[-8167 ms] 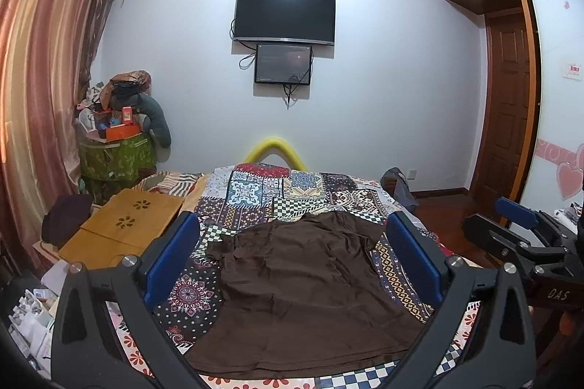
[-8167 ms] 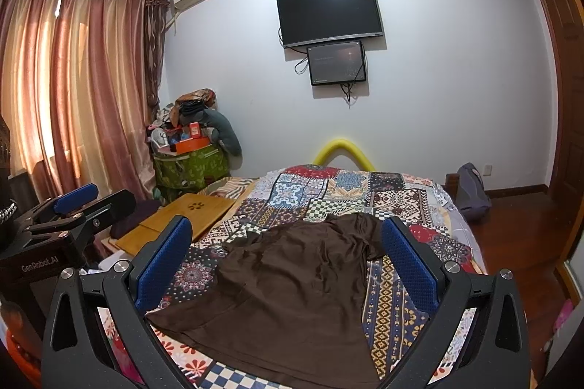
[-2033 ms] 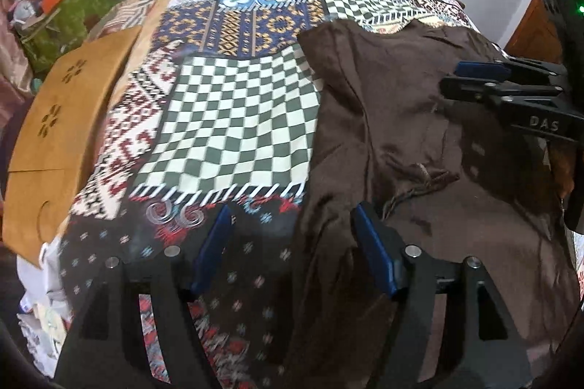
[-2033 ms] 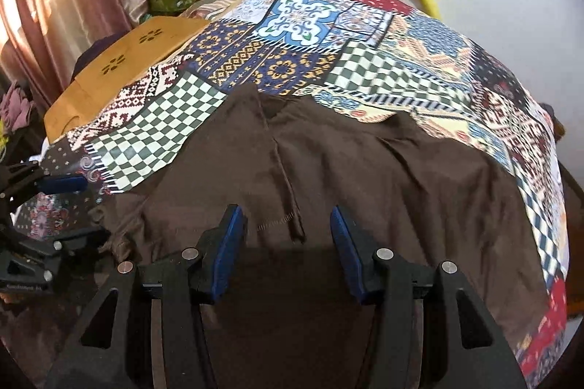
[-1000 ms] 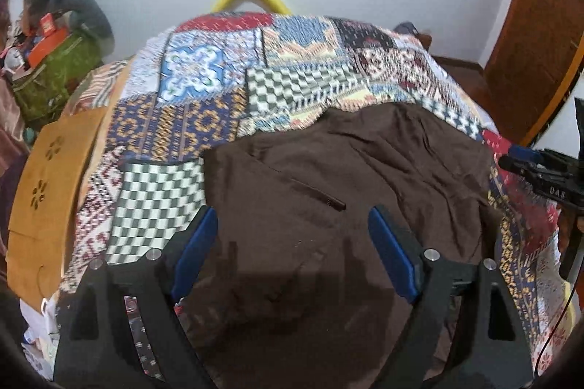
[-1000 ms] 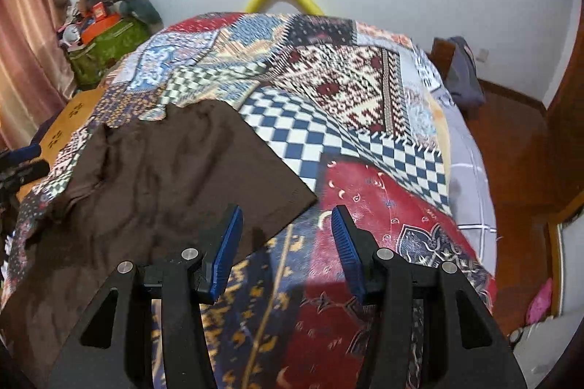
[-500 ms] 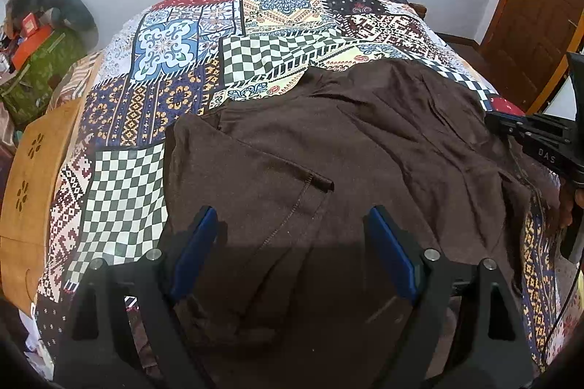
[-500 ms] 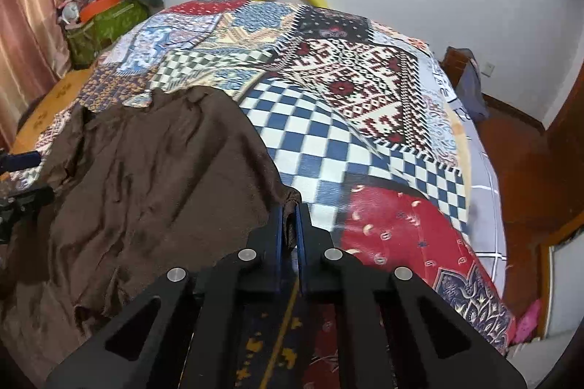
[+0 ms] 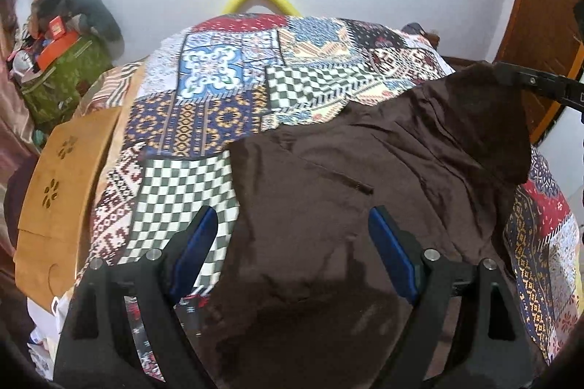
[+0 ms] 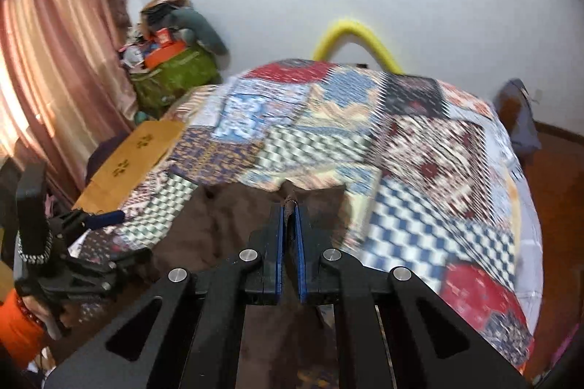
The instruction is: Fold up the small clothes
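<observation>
My right hand-held gripper (image 10: 288,206) is clamped on a corner of the brown garment (image 9: 328,206); a nub of cloth shows pinched between the blue pads (image 10: 279,243), which stand together on it. From the left wrist view that pinched corner is raised off the bed (image 9: 226,67), a dark peak at the garment's far right. The rest of the garment lies spread on the patchwork bedcover, below and to the left of the right hand-held gripper.

My left hand-held gripper (image 9: 292,243) stands apart, empty, hovering over the garment's near left part; its left pad (image 9: 193,243) hangs over the checkered patch just past the cloth's left edge.

Judgement: the fold line should run away from me, along the garment's length. The lifted corner must travel leftward across that line, toward the left hand-held gripper. The right hand owns this move; the left is nearer the landing side and could pin or grasp the edge there.
</observation>
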The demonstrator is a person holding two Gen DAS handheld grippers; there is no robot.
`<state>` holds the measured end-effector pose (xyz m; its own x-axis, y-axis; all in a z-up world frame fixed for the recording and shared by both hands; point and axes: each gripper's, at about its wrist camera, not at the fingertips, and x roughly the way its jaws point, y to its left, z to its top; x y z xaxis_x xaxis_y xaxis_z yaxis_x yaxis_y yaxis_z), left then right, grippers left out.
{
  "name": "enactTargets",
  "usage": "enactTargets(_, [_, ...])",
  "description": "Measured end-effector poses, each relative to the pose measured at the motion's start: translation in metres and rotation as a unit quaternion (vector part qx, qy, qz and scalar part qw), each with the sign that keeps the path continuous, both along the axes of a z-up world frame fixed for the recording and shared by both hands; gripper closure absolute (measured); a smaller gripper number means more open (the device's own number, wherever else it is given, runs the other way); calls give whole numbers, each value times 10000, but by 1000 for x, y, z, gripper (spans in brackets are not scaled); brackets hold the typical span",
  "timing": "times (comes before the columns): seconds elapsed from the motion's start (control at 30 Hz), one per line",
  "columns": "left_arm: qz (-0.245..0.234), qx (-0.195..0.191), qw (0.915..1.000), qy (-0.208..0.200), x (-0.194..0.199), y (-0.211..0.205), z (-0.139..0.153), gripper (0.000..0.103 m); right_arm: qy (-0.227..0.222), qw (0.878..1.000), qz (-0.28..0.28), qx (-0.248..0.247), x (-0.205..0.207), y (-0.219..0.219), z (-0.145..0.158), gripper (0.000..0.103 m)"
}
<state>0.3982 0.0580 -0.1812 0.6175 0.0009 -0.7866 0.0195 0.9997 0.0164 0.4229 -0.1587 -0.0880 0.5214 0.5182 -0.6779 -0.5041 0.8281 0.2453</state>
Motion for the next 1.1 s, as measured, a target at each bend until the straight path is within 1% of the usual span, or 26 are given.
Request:
enactTargets(0.07, [75, -8, 10000, -20, -4, 10, 2, 19, 37, 9999, 150, -11, 2, 21, -3, 98])
enactTargets(0.13, [129, 19, 9999, -31, -7, 18, 3, 19, 134, 9995, 287, -58, 3, 41, -12, 98])
enactTargets(0.27, [166, 52, 9998, -3, -13, 29, -1, 19, 470, 9973, 553, -104, 3, 73, -40, 97])
enactTargets(0.33, [172, 69, 9998, 57, -15, 32, -5, 19, 679, 9951, 699, -174, 3, 86, -54, 96])
enactTargets(0.37, [175, 76, 9998, 81, -15, 33, -6, 19, 697, 9944, 756, -227, 1, 90, -56, 93])
enactTargets(0.43, [179, 73, 9998, 106, -14, 34, -9, 19, 676, 9934, 863, -343, -4, 96, -58, 93])
enactTargets(0.5, [183, 33, 9998, 106, -13, 33, -9, 19, 606, 9934, 913, -342, -6, 95, -51, 89])
enactTargets(0.57, [181, -41, 9998, 123, -10, 31, -9, 19, 459, 9948, 861, -277, -8, 87, -42, 88])
enactTargets(0.67, [130, -145, 9998, 96, -6, 24, -5, 19, 350, 9967, 719, -153, -5, 70, -27, 86])
enactTargets(0.8, [-11, -90, 10000, 37, 2, 4, 0, 19, -4, 9979, 507, -403, -6, 48, -19, 86])
enactTargets(0.87, [-84, -60, 9999, 38, 9, -6, 0, 19, -74, 9978, 391, -529, -6, 38, -21, 84])
enactTargets(0.93, [-154, -60, 9998, 66, 16, -16, -3, 19, -15, 9977, 330, -596, -6, 28, -30, 80])
enactTargets(1.0, [-189, -97, 9997, 137, 24, -25, -9, 19, 106, 9973, 312, -656, -6, 24, -45, 78])
enactTargets(1.1, [-224, -220, 9990, 330, 36, -35, -23, 19, 338, 9959, 397, -744, -8, 23, -68, 78])
